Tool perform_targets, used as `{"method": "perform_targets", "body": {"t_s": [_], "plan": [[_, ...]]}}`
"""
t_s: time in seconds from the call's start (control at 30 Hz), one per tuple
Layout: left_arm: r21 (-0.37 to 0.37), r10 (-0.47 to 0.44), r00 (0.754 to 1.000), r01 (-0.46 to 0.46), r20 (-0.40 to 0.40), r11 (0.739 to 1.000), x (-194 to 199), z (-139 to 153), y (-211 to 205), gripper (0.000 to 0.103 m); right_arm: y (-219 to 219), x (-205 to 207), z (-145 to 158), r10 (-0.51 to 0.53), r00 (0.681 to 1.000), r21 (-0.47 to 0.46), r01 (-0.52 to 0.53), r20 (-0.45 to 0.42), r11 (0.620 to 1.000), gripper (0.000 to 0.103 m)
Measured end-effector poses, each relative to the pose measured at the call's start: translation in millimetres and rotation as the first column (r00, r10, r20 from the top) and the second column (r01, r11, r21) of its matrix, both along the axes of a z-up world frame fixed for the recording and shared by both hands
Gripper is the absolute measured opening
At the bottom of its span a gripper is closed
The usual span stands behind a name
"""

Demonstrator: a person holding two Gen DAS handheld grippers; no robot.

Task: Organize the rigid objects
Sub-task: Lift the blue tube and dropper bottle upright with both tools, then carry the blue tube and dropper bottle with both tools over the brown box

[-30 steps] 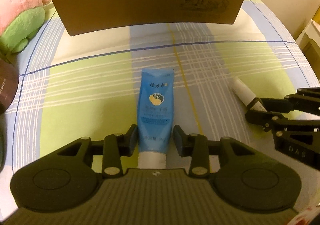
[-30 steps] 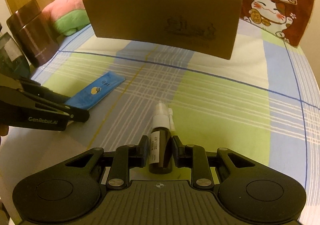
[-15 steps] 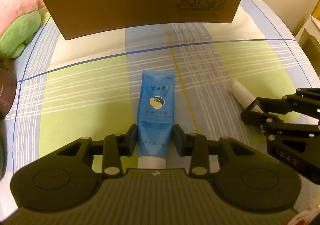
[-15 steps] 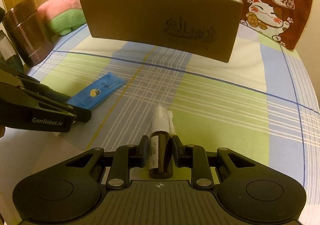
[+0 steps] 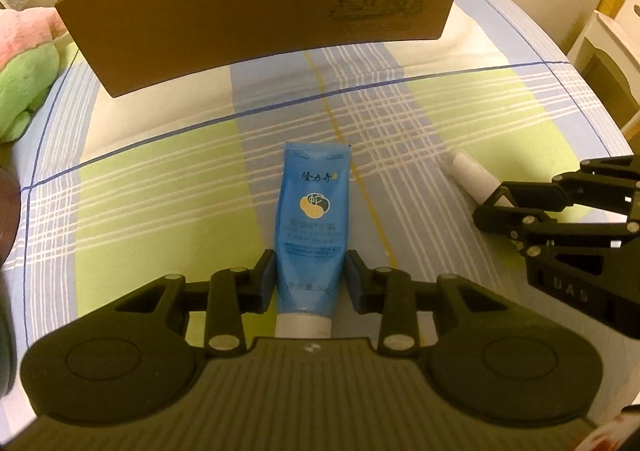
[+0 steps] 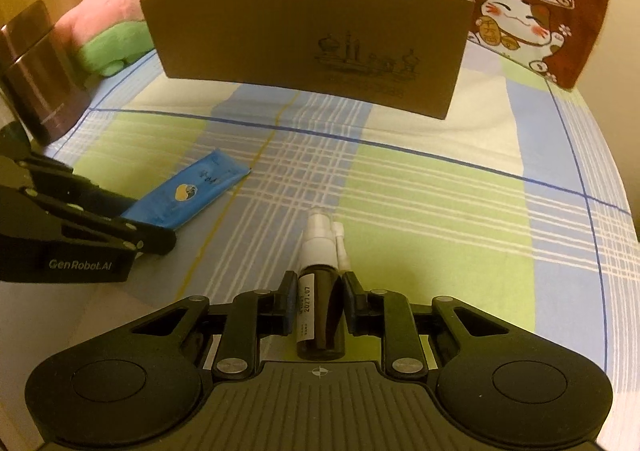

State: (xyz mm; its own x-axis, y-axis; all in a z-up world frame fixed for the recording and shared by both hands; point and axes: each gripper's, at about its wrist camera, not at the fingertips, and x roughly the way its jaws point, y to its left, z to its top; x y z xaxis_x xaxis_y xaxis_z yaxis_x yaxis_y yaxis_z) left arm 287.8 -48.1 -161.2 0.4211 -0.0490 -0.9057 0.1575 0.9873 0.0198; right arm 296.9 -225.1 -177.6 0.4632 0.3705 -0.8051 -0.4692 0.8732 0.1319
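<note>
Two claws work side by side over a checked cloth, each angled steeply down at its own item. Between the fingers of the left claw (image 5: 310, 281) lies a blue tube (image 5: 314, 223), flat on the cloth, white cap toward the claw and crimped end pointing away; the jaws are closing and the pads sit at the tube's sides, seemingly touching on one side with a sliver of gap on the other, so the grip does not look firm yet. The right claw (image 6: 320, 309) has its jaws closing onto a small dark spray bottle (image 6: 320, 315), which lies on its side with its white nozzle pointing away; the pads press its body. Each item lies lengthwise along its claw, likely so the fingers can pinch the narrow sides. Straight ahead of both claws stands an open brown box (image 6: 308, 47), probably the place for both items. Left of the right claw, further off, stand a dark canister (image 6: 38, 75) and a pink plush star (image 6: 108, 7).
</note>
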Motion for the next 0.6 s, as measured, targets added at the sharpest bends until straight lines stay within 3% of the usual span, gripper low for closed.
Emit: {"method": "perform_targets", "body": {"t_s": [0.2,0.6], "plan": [[-0.022,-0.019,1.000,0.018,-0.009,1.000,-0.7,0.7,3.7,0.032,-4.5,0.3,3.8,-0.049,0.998,0.048,0.050,-0.036,0.998,0.023],[-0.056,-0.013,1.000,0.014,0.021,0.998,0.6,18.4,13.5,0.032,-2.6,1.4,21.0,-0.070,0.997,0.088,0.071,-0.014,0.994,0.023]]}}
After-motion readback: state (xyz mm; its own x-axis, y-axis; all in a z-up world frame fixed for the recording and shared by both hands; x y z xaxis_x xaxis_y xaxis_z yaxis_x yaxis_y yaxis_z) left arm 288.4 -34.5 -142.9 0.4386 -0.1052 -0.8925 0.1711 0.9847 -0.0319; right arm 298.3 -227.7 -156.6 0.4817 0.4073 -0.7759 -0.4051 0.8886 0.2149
